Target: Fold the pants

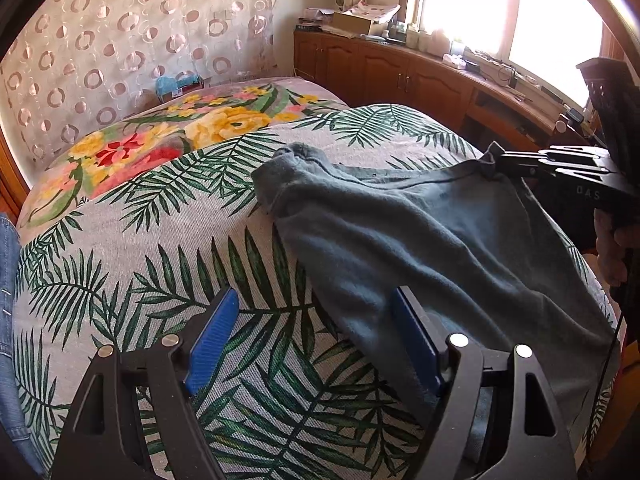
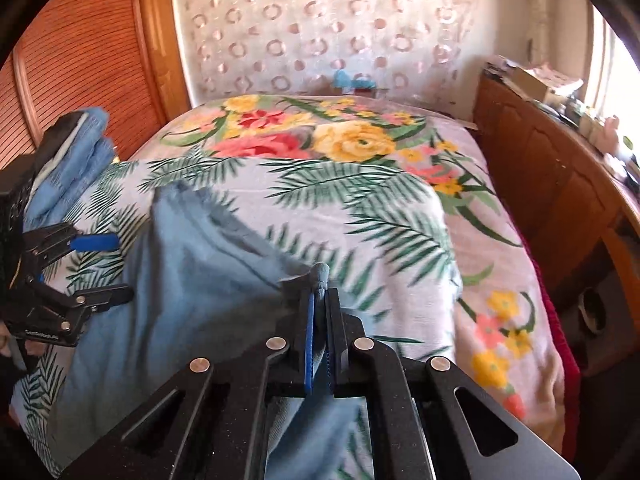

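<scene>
The pants (image 1: 432, 240), a soft blue-grey pair, are lying spread across the leaf-print cover (image 1: 132, 280) on the bed (image 2: 360, 200), with one bunched end reaching toward the head of the bed and the wider part draping toward the near edge. The right gripper (image 2: 320, 280) is pinching a fold of the pants at their edge: its jaws are pressed together on the cloth, and a small tuft of fabric is sticking up just past the tips. In the left wrist view the same gripper (image 1: 496, 160) is showing at the far right side of the pants, lifting that corner slightly off the cover, with a hand (image 1: 612, 248) gripping its handle. The left gripper (image 1: 316, 320) is hovering over the near side of the pants with its jaws spread wide; one blue pad (image 1: 416, 340) is sitting against the edge of the pants and the other is standing over bare cover, nothing pinched between them. From the right wrist view, the left gripper (image 2: 108, 268) is sitting at the left side of the pants. Beyond the pants, a flowered blanket (image 1: 168, 140) is covering the head of the bed. Left of the pants, a folded light blue cloth (image 2: 76, 160) is resting by the wooden slatted door (image 2: 80, 48). Right of the pants, a wooden cabinet (image 1: 384, 68) is running under a bright window (image 1: 512, 8), and a curtain with ring patterns (image 2: 320, 32) is hanging behind the bed.
</scene>
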`<action>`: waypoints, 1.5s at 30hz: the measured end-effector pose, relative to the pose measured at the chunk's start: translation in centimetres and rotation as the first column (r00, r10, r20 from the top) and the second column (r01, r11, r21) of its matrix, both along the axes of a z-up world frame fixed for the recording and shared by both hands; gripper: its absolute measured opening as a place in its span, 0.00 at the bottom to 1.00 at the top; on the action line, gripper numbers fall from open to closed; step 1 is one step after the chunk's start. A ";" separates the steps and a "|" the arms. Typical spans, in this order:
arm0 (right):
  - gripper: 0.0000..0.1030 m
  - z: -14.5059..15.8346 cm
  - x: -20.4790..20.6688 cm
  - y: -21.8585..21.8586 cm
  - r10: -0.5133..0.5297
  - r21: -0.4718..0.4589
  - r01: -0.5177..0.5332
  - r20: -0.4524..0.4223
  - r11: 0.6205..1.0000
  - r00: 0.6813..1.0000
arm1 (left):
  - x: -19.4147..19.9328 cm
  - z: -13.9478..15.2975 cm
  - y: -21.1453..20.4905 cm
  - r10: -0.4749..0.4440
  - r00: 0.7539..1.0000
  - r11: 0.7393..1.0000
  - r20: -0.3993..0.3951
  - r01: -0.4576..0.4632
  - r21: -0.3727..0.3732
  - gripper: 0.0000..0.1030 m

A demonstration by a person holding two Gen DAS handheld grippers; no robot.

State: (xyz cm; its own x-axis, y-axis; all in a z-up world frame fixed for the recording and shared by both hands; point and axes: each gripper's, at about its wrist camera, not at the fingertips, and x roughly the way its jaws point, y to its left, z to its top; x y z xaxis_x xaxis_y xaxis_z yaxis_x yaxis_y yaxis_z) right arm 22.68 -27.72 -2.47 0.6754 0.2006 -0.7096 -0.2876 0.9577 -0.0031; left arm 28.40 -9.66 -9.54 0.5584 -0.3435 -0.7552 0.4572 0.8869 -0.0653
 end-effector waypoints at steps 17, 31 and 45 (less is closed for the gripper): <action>0.24 -0.7 0.9 -1.0 -0.037 0.028 0.038 -0.022 0.999 0.999 | 0.0 0.6 0.6 0.021 1.000 0.999 -0.007 -0.022 -0.043 0.72; 0.02 -0.6 0.9 -2.7 -0.081 0.001 0.081 0.007 0.997 0.997 | 5.6 2.4 -0.6 0.013 1.000 0.999 -0.017 -0.014 -0.049 0.47; 0.30 -1.0 1.4 -2.2 0.003 0.077 0.001 -0.050 0.997 0.999 | 8.0 0.4 -1.0 0.036 0.997 0.999 -0.063 -0.038 -0.020 0.47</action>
State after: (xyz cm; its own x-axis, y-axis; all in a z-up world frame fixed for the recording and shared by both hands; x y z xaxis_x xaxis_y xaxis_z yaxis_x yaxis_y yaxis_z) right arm 24.06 -29.88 -3.52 0.6391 0.2569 -0.7250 -0.2867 0.9542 0.0854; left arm 36.43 -10.70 -9.10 0.5230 -0.3398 -0.7816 0.4185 0.9013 -0.1118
